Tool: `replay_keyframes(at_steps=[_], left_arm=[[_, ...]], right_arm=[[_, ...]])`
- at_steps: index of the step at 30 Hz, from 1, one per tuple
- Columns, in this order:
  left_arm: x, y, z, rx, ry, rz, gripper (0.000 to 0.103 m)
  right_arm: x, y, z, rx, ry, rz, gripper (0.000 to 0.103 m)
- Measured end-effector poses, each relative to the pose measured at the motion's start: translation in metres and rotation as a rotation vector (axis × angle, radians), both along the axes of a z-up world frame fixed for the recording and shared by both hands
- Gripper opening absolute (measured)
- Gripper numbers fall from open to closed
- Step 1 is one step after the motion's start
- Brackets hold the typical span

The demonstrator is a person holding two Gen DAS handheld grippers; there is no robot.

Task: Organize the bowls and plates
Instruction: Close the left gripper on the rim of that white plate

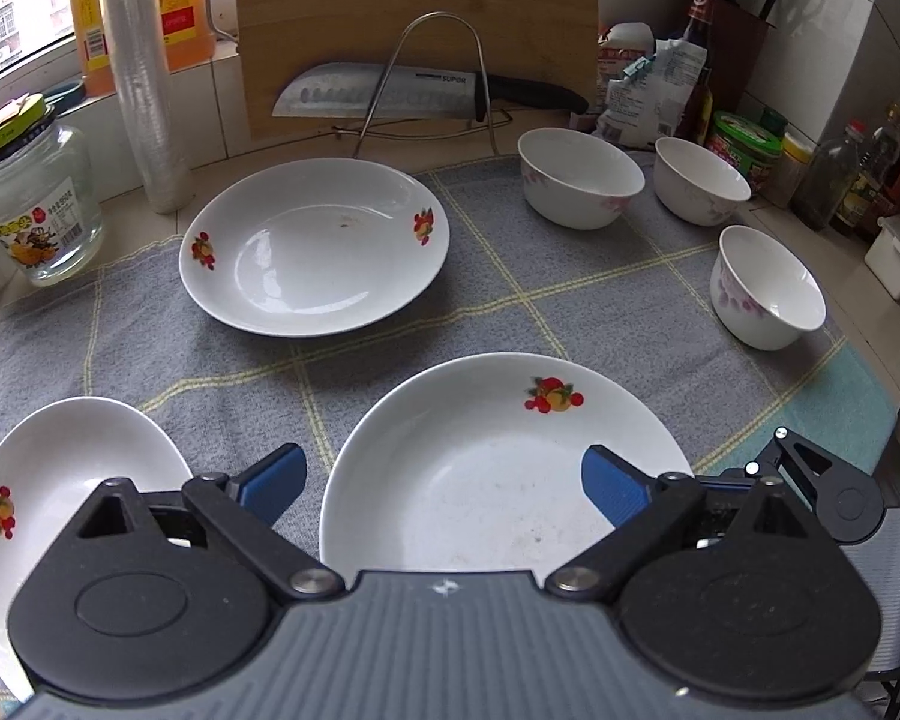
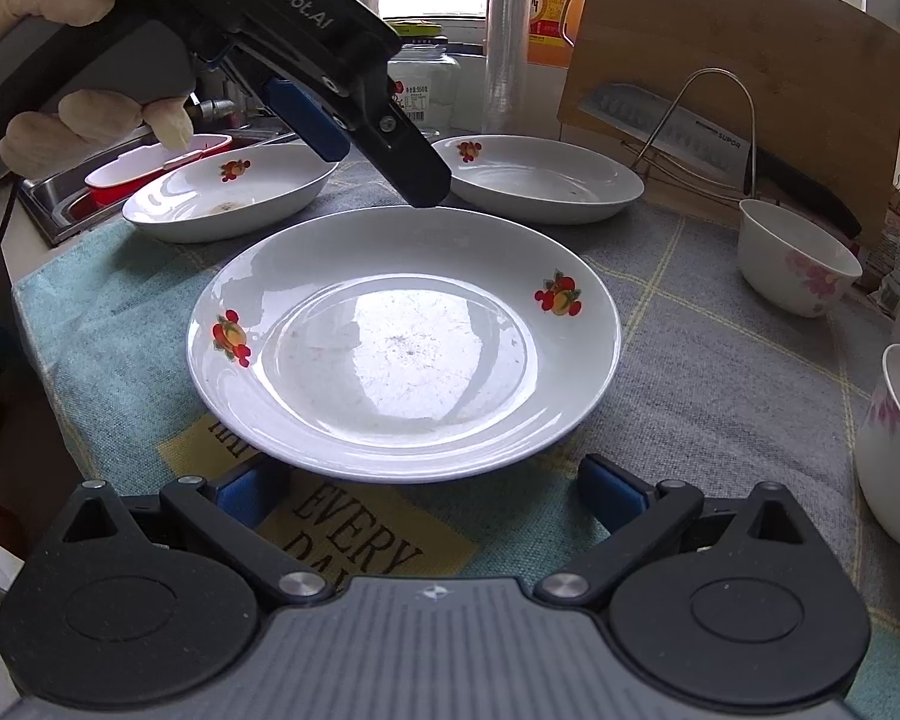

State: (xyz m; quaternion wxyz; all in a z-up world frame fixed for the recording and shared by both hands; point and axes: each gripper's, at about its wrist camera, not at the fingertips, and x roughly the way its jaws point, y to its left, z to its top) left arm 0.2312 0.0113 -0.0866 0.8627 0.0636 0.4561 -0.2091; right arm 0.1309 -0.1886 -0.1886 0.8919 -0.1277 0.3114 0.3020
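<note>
Three white plates with fruit prints lie on a grey checked cloth (image 1: 570,276): a far plate (image 1: 313,246), a near plate (image 1: 498,468) and a left plate (image 1: 72,498). Three white bowls with pink flowers stand at the right: (image 1: 579,177), (image 1: 699,180), (image 1: 765,288). My left gripper (image 1: 444,480) is open, hovering over the near plate's left rim. In the right wrist view my right gripper (image 2: 432,492) is open at the front edge of the near plate (image 2: 402,342). The left gripper (image 2: 354,138) hangs above that plate's far rim.
A wire rack (image 1: 432,84) holds a cleaver (image 1: 390,99) against a wooden cutting board (image 1: 414,18) at the back. A glass jar (image 1: 33,204), a film roll (image 1: 141,72) and oil bottles stand left. Sauce bottles and jars crowd the right. A sink (image 2: 90,192) is beyond the cloth.
</note>
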Motion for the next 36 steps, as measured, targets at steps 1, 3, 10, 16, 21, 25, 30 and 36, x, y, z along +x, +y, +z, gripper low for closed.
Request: replay_keyframes(at_steps=[1, 3, 10, 16, 21, 25, 30, 36], left_arm=[[0.004, 0.0, -0.001, 0.005, 0.006, -0.008, 0.097], [0.01, -0.001, -0.004, 0.016, 0.018, -0.025, 0.096], [0.029, -0.005, -0.016, 0.045, 0.085, -0.094, 0.088], [0.048, -0.006, -0.025, 0.041, 0.165, -0.124, 0.079], [0.056, -0.008, -0.031, 0.056, 0.199, -0.151, 0.07], [0.059, -0.01, -0.034, 0.063, 0.218, -0.182, 0.07], [0.062, -0.011, -0.036, 0.067, 0.233, -0.203, 0.069], [0.065, -0.013, -0.037, 0.065, 0.243, -0.224, 0.069]], right_arm=[[0.0, 0.001, 0.0, 0.0, 0.001, 0.0, 0.103], [0.002, 0.002, 0.0, -0.001, 0.002, 0.005, 0.103], [0.004, 0.005, 0.002, -0.002, 0.006, 0.017, 0.103], [0.004, 0.006, 0.002, -0.004, 0.004, 0.019, 0.103], [0.004, 0.006, 0.001, -0.002, 0.006, 0.022, 0.103], [0.005, 0.007, 0.002, -0.004, 0.006, 0.028, 0.103], [0.005, 0.008, 0.001, -0.003, 0.006, 0.036, 0.103], [0.005, 0.01, 0.002, -0.004, 0.008, 0.037, 0.103]])
